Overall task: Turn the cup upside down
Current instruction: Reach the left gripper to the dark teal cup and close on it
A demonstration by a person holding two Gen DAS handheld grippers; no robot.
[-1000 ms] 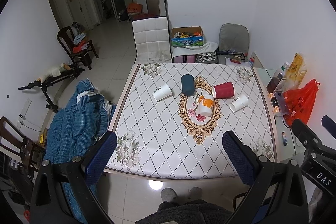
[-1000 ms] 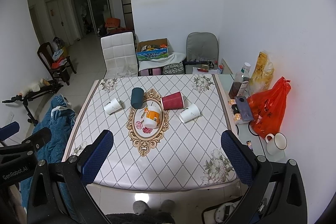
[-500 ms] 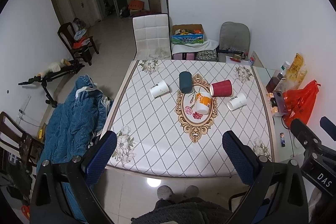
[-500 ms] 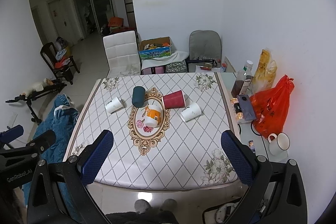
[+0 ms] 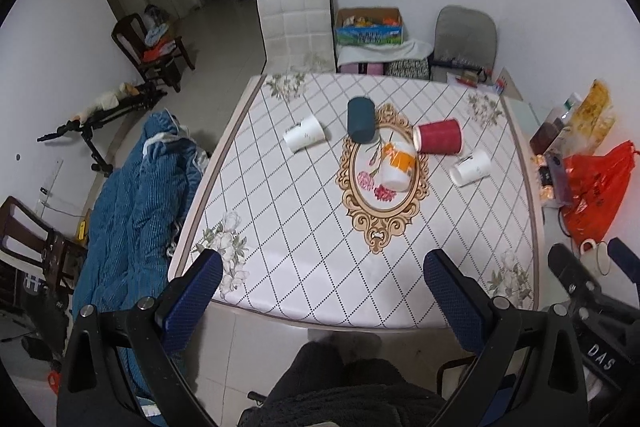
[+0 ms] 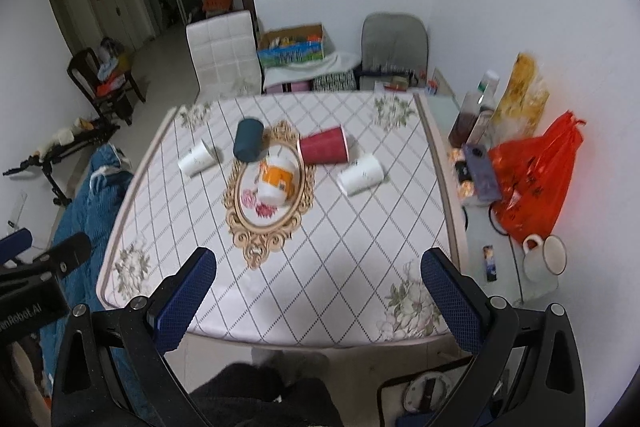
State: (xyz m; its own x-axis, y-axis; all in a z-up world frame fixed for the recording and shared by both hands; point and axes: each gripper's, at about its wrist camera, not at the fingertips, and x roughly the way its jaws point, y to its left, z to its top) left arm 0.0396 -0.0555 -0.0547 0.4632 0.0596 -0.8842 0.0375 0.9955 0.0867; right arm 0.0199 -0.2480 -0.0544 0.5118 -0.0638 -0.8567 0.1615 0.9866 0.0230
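Note:
Several cups lie on their sides on the patterned table (image 5: 304, 227): a white paper cup (image 5: 304, 138) at left, a dark teal cup (image 5: 361, 119), a red cup (image 5: 439, 136), an orange-and-white cup (image 5: 395, 167) on the gold oval, and a white paper cup (image 5: 470, 167) at right. The right wrist view shows the same cups: white (image 6: 197, 158), teal (image 6: 248, 140), red (image 6: 323, 145), orange-and-white (image 6: 275, 183), white (image 6: 361, 175). My left gripper (image 5: 323, 289) and right gripper (image 6: 318, 285) both hang open over the table's near edge, well short of the cups, holding nothing.
A blue quilt (image 5: 132, 211) is heaped at the table's left side. A side shelf at right carries a red plastic bag (image 6: 536, 171), bottles and a white mug (image 6: 544, 257). A white chair (image 5: 296, 27) stands behind the table. The person's dark-clad legs (image 5: 340, 387) are below.
Both grippers have moved nearer the table and tilted down a little; the table and cups fill more of each view. The cups have not moved.

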